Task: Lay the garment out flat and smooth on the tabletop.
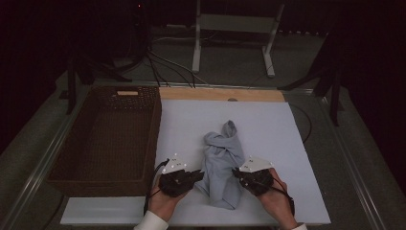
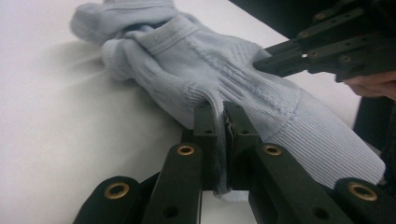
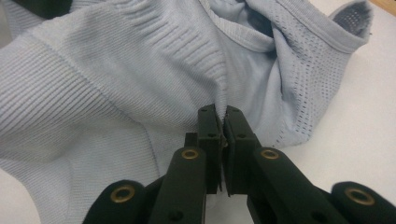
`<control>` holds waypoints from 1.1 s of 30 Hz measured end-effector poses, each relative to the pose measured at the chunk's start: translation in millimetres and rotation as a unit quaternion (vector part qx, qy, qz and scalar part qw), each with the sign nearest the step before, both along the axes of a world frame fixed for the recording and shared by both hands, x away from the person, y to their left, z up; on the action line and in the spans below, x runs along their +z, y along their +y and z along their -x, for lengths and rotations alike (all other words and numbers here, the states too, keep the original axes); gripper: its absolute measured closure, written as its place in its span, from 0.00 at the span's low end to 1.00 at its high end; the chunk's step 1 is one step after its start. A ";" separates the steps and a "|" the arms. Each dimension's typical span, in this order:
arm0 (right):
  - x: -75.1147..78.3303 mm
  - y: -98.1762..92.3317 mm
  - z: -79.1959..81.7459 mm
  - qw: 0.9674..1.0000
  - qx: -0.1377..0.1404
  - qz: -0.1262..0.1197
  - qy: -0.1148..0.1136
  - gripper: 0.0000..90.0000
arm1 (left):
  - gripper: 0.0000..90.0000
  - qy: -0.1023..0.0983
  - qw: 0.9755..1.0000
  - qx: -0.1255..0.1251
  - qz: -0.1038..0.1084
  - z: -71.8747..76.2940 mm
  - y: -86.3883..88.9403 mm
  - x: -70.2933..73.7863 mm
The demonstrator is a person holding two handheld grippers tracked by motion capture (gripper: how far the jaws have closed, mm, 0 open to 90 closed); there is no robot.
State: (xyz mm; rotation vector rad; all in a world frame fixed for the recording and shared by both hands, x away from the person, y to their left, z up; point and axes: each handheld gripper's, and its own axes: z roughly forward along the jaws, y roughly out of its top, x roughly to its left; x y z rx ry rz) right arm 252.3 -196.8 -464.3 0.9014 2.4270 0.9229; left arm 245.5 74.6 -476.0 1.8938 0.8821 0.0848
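High view: dark brown woven wicker basket [image 1: 72, 158] holds nothing; both grippers' fingers [image 2: 205, 126] pinch crumpled pale-blue knitted garment [image 1: 221, 158] on white bench [image 1: 268, 129].

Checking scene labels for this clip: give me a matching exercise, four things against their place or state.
Things:
1. left gripper
2. right gripper
3. wicker basket
4. light blue garment

Places or states:
A. dark brown, at the left of the white board
B. crumpled in the middle of the white board
C. shut on the garment's right edge in the high view
D. shut on the garment's left edge in the high view

Pairs: 1-D, 2-C, 3-A, 4-B
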 end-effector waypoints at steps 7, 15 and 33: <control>0.5 0.4 2.1 1.000 0.005 0.001 0.001 0.89 | 0.95 -0.005 1.000 0.003 0.004 4.5 2.8 -3.1; 17.5 -8.8 -9.3 0.998 -0.027 -0.045 -0.017 0.56 | 0.95 -0.007 1.000 -0.001 0.008 5.8 3.7 -6.0; 29.0 17.4 -52.8 0.996 -0.050 -0.058 -0.044 0.24 | 0.95 -0.007 1.000 0.001 0.008 7.2 5.0 -8.1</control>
